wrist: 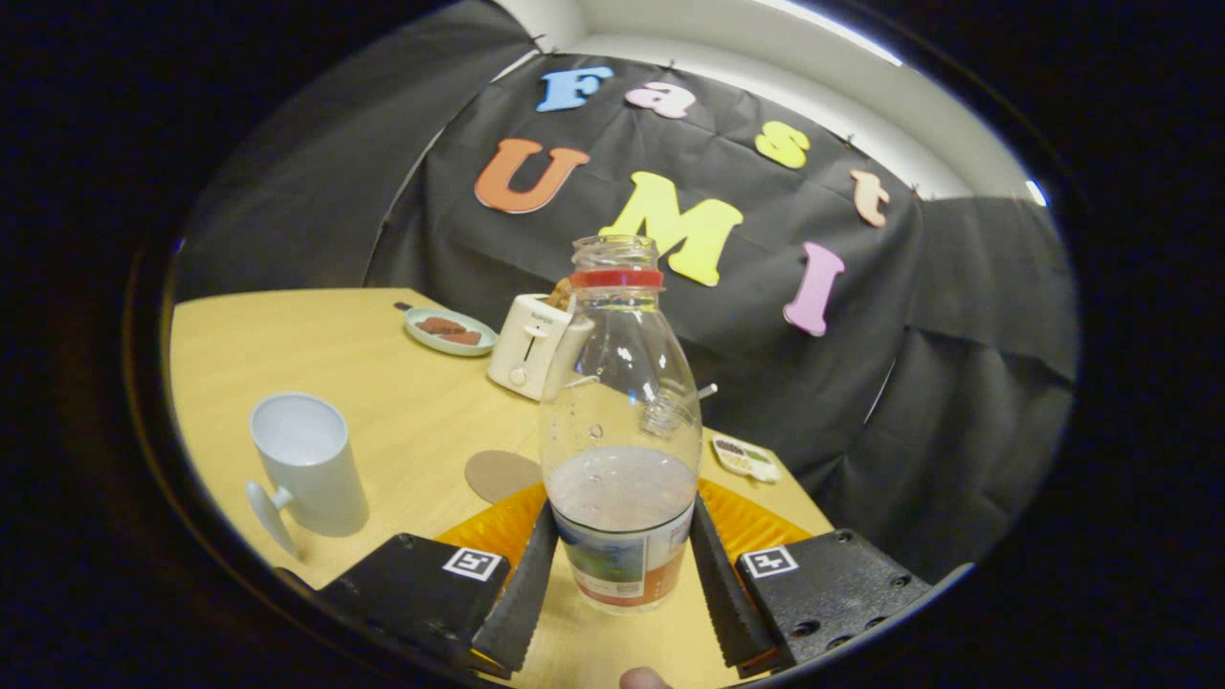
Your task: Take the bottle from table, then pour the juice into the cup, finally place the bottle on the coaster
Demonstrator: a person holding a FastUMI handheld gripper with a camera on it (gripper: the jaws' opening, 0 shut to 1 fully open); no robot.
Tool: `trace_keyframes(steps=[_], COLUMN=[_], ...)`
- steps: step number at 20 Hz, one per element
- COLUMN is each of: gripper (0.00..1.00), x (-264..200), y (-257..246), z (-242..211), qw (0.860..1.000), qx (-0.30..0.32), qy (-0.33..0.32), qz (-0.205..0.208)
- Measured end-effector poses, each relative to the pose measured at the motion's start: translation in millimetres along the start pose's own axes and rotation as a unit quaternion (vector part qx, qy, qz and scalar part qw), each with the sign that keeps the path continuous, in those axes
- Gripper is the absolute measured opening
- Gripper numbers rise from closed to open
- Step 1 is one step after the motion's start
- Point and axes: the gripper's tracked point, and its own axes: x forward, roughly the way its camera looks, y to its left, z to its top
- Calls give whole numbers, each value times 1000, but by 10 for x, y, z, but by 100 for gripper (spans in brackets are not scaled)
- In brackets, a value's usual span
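A clear plastic bottle (pixel 620 421) with a red neck ring and no cap stands upright between my fingers. Pale juice fills about its lower third, above a coloured label. My gripper (pixel 622 522) is shut on the bottle, one finger pressing each side at label height. I cannot tell whether its base rests on the wooden table (pixel 402 402) or hangs just above it. A pale mug-shaped cup (pixel 308 464) with a handle stands to the left of the fingers, looking empty. A round brown coaster (pixel 500 475) lies flat between the cup and the bottle, just ahead of the left finger.
Beyond the bottle a white toaster (pixel 528 346) stands, with a light plate (pixel 450 332) holding brown pieces to its left. A small tray (pixel 746 458) lies near the table's right edge. Black cloth walls the table's far side.
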Motion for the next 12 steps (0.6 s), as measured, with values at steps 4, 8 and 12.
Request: trace_keyframes(steps=[4, 8, 12], gripper=[76, 76, 76], x=[4, -29, -5], y=[145, 213, 216], z=[123, 325, 393], qw=[990, 961, 931], qx=[-136, -267, -355], qy=[-24, -60, -73], qz=[-8, -33, -49])
